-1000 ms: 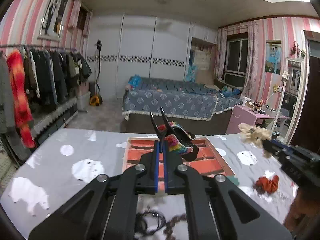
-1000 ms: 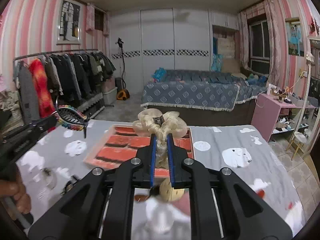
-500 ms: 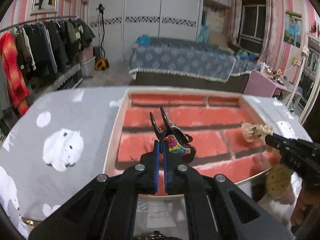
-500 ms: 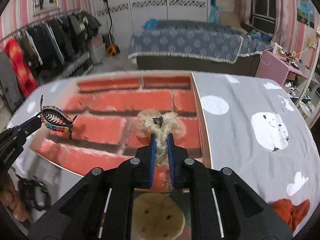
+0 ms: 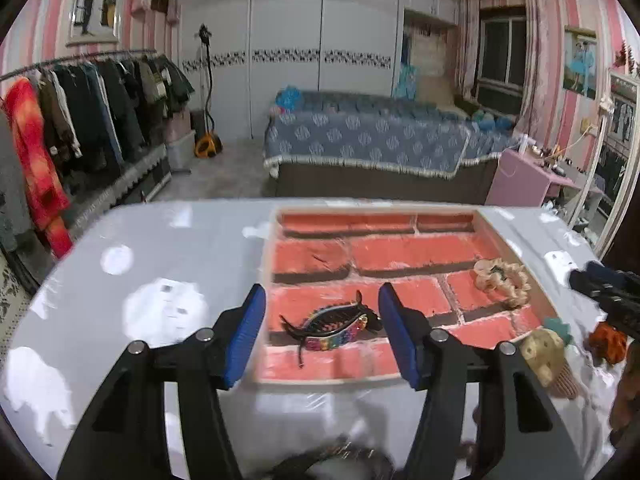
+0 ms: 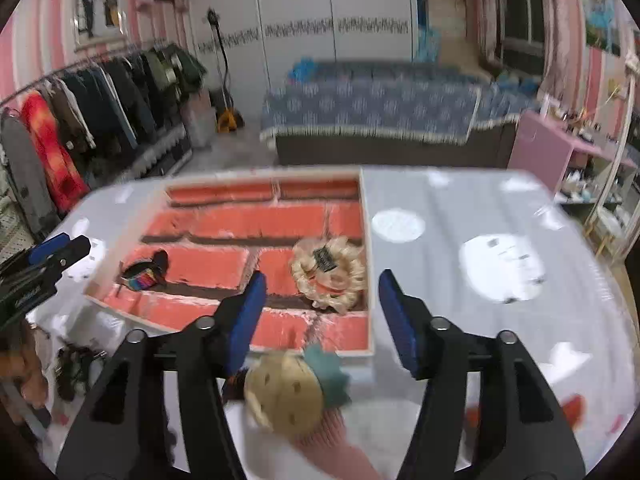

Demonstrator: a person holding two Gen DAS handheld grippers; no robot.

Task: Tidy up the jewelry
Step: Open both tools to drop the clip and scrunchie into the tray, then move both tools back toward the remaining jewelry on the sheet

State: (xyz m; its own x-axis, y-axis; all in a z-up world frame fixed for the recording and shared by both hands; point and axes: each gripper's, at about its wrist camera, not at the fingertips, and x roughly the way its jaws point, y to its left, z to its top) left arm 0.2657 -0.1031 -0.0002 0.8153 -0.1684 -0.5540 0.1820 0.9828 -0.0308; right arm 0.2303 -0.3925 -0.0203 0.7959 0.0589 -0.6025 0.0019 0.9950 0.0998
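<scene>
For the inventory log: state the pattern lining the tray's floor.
The tray is lined with a red brick-wall print with pale mortar lines, clearest in the left wrist view.

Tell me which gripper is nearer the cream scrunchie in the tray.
Right. The right gripper hangs open just short of the cream scrunchie; the left gripper is open over the rainbow hair claw, across the tray.

Left gripper [image 5: 322,328]: black angular arms, blue finger pads [image 5: 245,336], silver screws. Right gripper [image 6: 320,320] identical.
</scene>
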